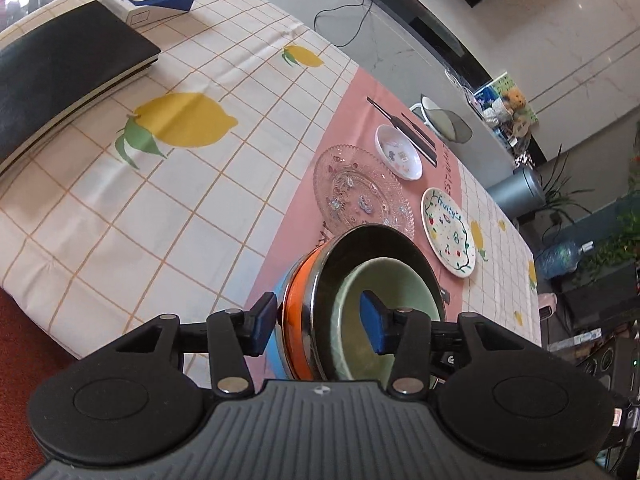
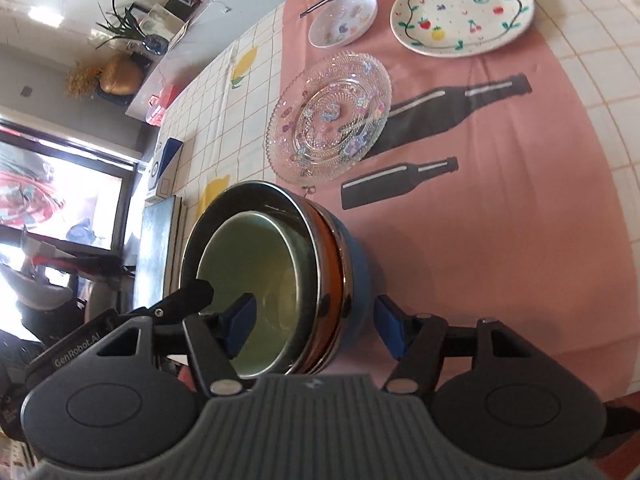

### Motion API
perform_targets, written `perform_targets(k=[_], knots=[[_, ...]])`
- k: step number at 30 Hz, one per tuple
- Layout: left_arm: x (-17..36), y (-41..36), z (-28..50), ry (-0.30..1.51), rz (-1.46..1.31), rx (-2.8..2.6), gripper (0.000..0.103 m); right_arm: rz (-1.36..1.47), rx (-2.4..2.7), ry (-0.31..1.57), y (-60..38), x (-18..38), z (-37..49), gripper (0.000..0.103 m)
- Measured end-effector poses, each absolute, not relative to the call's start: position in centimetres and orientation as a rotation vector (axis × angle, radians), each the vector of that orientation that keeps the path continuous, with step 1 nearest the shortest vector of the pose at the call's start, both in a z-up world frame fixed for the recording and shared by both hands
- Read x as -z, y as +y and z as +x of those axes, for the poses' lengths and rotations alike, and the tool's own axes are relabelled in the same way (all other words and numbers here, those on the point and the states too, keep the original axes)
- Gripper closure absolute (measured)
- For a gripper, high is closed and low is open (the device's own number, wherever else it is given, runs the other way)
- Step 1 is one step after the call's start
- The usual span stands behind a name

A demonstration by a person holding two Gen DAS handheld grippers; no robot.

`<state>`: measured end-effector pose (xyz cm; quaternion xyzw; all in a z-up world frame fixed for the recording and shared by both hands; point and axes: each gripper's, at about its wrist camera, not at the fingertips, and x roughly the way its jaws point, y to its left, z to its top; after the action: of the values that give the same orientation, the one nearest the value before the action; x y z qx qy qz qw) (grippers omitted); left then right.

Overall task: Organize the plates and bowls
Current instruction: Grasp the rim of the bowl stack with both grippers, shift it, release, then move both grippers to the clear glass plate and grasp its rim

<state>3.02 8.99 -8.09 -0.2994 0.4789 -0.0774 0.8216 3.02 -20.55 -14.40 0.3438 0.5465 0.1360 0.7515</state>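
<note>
Green glaze lines the innermost bowl [image 1: 362, 320], which sits nested in a steel bowl [image 1: 384, 240]; that rests in an orange bowl [image 1: 298, 308], and a blue bowl [image 1: 280, 344] is outermost. The stack stands on the pink mat [image 2: 500, 220] near its edge. Both tongs straddle the stack's rim with jaws spread, one pad inside the green bowl and one outside the stack: the left gripper [image 1: 318, 322] from one side, the right gripper [image 2: 316, 330] from the other; neither visibly pinches. Beyond lie a glass plate [image 2: 330, 116], a small white dish [image 2: 343, 19] and a fruit-painted plate [image 2: 462, 10], all apart. A lemon-print checked cloth [image 1: 160, 200] covers the table, with a black book [image 1: 60, 80] and a box [image 1: 148, 0].
</note>
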Motion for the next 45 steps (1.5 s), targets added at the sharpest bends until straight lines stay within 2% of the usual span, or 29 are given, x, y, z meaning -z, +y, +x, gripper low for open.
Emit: perform_targets(k=[3, 5, 7, 9, 24, 29, 32, 35, 45], knots=[[8.3, 9.1, 3.0, 1.012, -0.656, 0.150, 0.057, 0.765, -0.269, 1.172, -20.4, 14.6, 3.0, 0.044], [8.2, 9.2, 3.1, 1.009, -0.650, 0.137, 0.060, 0.751, -0.248, 1.165, -20.3, 14.5, 3.1, 0.055], [8.2, 9.2, 3.3, 1.009, -0.647, 0.126, 0.059, 0.733, -0.236, 1.163, -20.3, 14.5, 3.1, 0.062], [8.0, 9.4, 3.6, 1.009, -0.640, 0.114, 0.059, 0.718, -0.235, 1.165, -19.8, 14.4, 3.4, 0.062], [7.5, 12.3, 5.7, 1.006, -0.599, 0.041, 0.059, 0.645, -0.274, 1.194, -15.3, 14.3, 6.2, 0.062], [7.3, 12.7, 5.4, 0.989, -0.627, 0.044, 0.059, 0.650, -0.296, 1.189, -15.4, 14.2, 6.2, 0.058], [6.2, 12.6, 5.1, 0.953, -0.604, 0.020, 0.057, 0.644, -0.319, 1.149, -16.0, 13.2, 5.7, 0.049], [4.5, 12.2, 5.1, 0.894, -0.565, 0.023, 0.054, 0.616, -0.324, 1.086, -16.9, 11.7, 5.0, 0.048], [0.4, 7.5, 7.9, 0.845, -0.504, 0.220, 0.053, 0.645, -0.281, 0.896, -22.5, 8.9, 4.3, 0.049]])
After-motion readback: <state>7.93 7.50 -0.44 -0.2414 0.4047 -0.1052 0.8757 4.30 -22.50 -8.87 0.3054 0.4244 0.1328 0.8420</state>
